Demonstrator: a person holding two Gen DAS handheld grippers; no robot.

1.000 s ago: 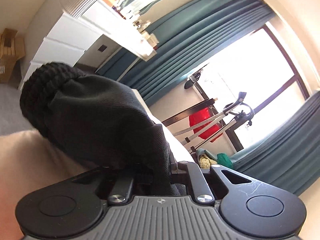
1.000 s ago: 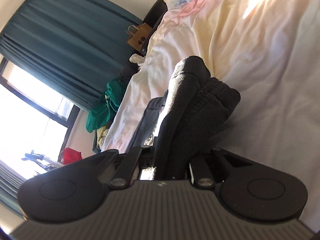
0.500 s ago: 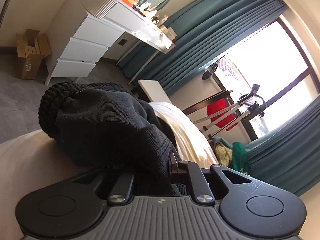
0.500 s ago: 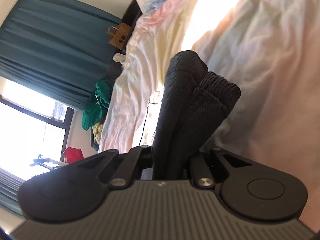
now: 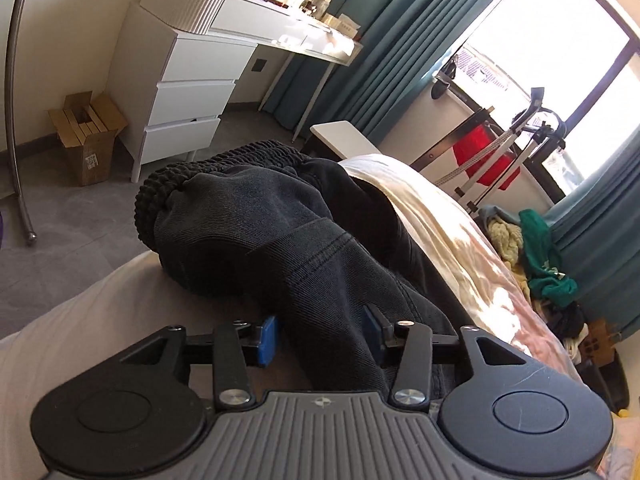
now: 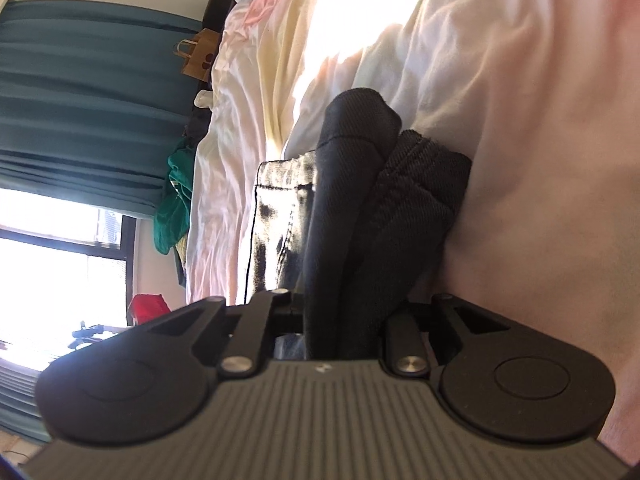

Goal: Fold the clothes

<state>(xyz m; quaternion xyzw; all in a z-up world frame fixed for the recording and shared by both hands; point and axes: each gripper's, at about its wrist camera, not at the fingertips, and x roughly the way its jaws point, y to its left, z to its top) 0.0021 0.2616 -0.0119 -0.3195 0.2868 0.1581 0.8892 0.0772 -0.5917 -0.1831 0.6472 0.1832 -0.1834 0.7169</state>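
Note:
A black garment (image 5: 280, 240) with a ribbed waistband lies bunched on the pale bed sheet (image 5: 100, 320). My left gripper (image 5: 320, 340) stands open, its blue pads (image 5: 267, 339) apart on either side of a fold of the fabric. In the right wrist view the same black garment (image 6: 360, 208) rises in thick folds from between the jaws. My right gripper (image 6: 340, 320) is shut on it, low over the sheet (image 6: 540, 160). The right fingertips are hidden by the cloth.
A white drawer unit and desk (image 5: 192, 92) stand beyond the bed with a cardboard box (image 5: 88, 136) beside them. Teal curtains (image 5: 384, 52), a drying rack with a red item (image 5: 484, 156), and a clothes heap (image 5: 540, 256) lie by the window. A paper bag (image 6: 196, 56) sits past the bed.
My left gripper has opened: its jaws were clamped on the black fabric and now stand apart. Both cameras have tilted and the garment has come down onto the sheet.

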